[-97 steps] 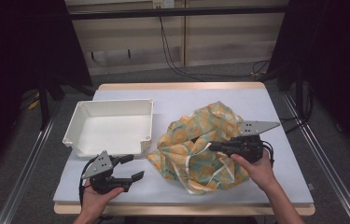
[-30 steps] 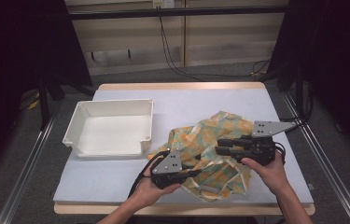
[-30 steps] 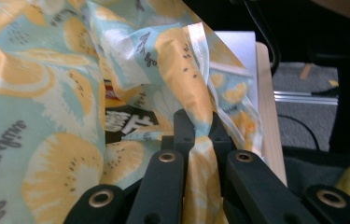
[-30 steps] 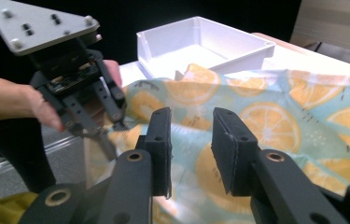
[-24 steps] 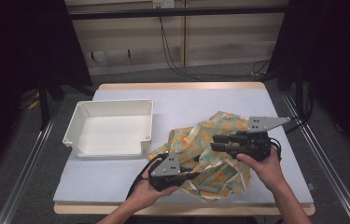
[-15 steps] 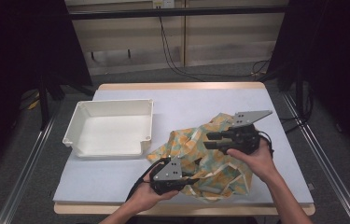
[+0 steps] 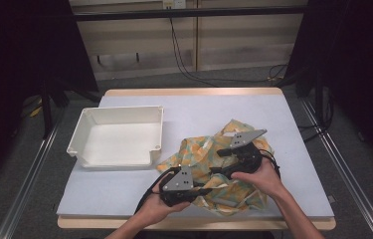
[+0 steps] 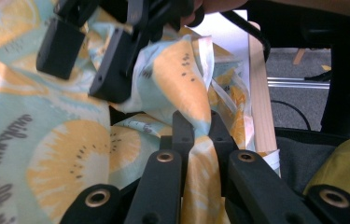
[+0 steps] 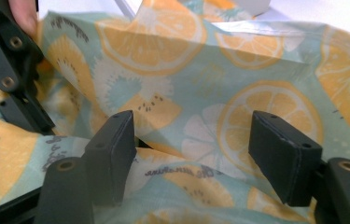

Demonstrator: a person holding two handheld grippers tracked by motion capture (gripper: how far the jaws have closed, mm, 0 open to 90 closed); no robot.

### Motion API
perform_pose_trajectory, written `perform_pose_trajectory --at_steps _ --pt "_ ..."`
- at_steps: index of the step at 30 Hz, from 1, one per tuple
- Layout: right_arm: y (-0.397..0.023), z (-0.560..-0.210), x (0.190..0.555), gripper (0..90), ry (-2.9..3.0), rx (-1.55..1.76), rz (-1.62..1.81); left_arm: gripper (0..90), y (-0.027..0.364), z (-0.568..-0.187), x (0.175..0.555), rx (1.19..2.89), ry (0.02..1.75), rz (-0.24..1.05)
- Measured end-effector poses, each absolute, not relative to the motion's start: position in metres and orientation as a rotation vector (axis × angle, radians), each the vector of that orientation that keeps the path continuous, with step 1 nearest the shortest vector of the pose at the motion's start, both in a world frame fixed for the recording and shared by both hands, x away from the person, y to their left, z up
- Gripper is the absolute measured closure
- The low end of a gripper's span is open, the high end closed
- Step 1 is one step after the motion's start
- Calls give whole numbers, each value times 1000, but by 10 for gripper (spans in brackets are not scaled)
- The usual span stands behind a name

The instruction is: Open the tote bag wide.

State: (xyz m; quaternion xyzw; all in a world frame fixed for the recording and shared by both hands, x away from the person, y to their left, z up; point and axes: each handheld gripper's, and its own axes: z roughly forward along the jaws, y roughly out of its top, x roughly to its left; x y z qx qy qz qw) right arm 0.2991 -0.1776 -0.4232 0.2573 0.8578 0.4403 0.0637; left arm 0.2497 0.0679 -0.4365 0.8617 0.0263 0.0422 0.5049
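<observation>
A crumpled cloth (image 7: 199, 152) printed with orange citrus slices lies on the front right of the table. My left gripper (image 7: 208, 190) is at its front edge, shut on a raised fold of the cloth (image 8: 182, 74), which runs up from between its fingertips (image 8: 196, 125). My right gripper (image 7: 217, 162) hovers just behind it, pointing left and down. Its jaws have just been opening and now stand wide apart (image 9: 196, 149) over the cloth (image 9: 163, 51), pads not pressing on it. In the left gripper view the right gripper's fingers (image 8: 112, 65) hang right above the fold.
A white rectangular tray (image 7: 124, 109) stands empty on the left half of the pale blue table (image 7: 224, 104). The table's wooden front edge (image 8: 259, 102) is close to the left gripper. Cables trail from both grippers.
The left gripper came from the front left of the table to the cloth and shut on a fold. The right gripper moved left and down toward it, and its jaws spread apart.
</observation>
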Motion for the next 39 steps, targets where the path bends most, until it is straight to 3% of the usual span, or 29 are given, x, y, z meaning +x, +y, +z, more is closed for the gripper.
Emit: perform_pose_trajectory --at_steps 4,5,7,10,12,23,39 --pt "-172 -429 303 393 2595 775 1294 861 66 -432 244 2079 34 100" --pt "-171 -429 304 497 2587 769 1279 862 64 -431 241 2076 22 100" --pt "-170 -428 305 596 2587 779 1291 862 64 -432 240 2078 21 106" --pt "-169 -426 307 820 2596 796 1313 862 64 -433 240 2089 20 104" --pt "-170 -423 308 888 2596 807 1359 863 64 -434 240 2084 22 106" --pt "-177 -393 332 900 2520 835 1474 872 58 -437 232 2145 -75 105" --pt "-162 -393 388 900 2531 879 1515 878 62 -433 227 2138 -107 70"
